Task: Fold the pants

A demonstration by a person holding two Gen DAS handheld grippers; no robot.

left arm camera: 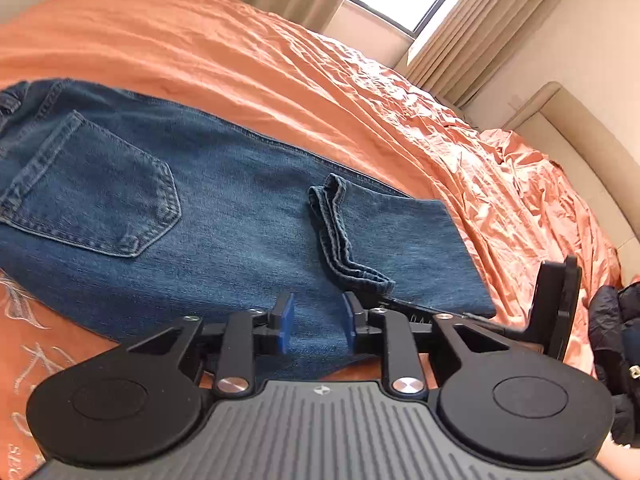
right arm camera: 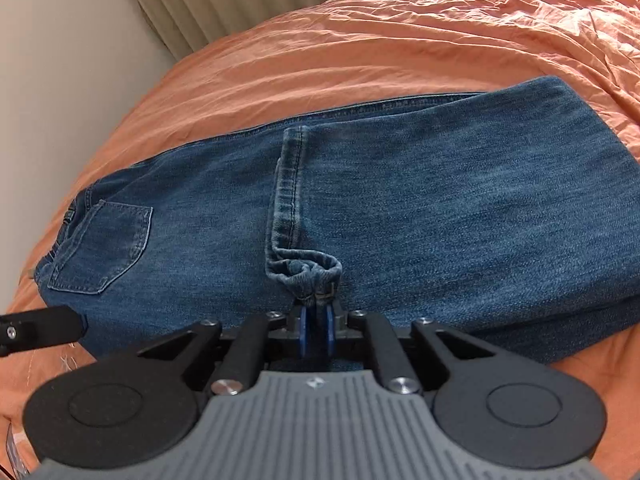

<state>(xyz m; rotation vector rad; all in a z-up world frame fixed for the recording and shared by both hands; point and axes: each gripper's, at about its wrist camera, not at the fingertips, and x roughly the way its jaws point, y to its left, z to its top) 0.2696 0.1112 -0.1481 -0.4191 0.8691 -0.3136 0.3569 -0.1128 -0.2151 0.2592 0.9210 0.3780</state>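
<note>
The jeans [right arm camera: 400, 208] lie on the orange bedspread [right arm camera: 360, 40], already doubled over lengthwise and folded once more, so the leg hems [right arm camera: 286, 200] rest across the thighs, well short of the back pocket [right arm camera: 104, 248] and the waistband end. My left gripper [left arm camera: 316, 322] hovers at the near edge of the denim with its blue pads apart and nothing between them; it has let go. My right gripper [right arm camera: 315, 330] sits just behind the bunched near corner of the hems [right arm camera: 308, 276]; its pads are close together with a narrow gap, and the cloth seems to sit just past their tips, so I judge it released, or barely touching. The worry I see is that corner: it is puckered and rolled instead of lying flat, and if I pull the right gripper back while a thread or fold is caught on the fingertips, the top layer will drag toward me and skew the hem line. In the left wrist view the hem stack also lifts at its far end, so the next fold could trap a ridge. The bedspread is soft and wrinkled too, so pressing down may shift the whole pile rather than flatten it.
</note>
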